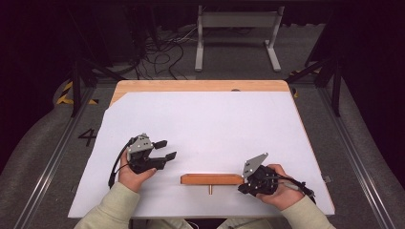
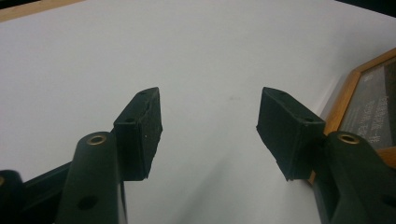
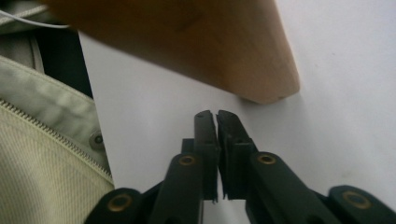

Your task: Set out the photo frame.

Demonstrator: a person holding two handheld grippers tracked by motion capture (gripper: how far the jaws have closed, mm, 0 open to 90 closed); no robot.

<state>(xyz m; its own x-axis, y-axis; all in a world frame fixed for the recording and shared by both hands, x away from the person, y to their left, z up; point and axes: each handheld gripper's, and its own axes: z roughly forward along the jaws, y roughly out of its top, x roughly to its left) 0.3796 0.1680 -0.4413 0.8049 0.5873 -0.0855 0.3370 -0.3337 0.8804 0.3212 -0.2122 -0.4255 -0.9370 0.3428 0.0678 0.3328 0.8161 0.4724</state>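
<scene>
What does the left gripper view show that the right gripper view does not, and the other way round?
Left gripper view: the left tongs wide open, and a wood-framed dark panel at the right edge. Right gripper view: the right tongs shut on nothing, a rounded wooden corner just ahead of them, and a beige zipped garment at the left. Both: the white table surface.
</scene>
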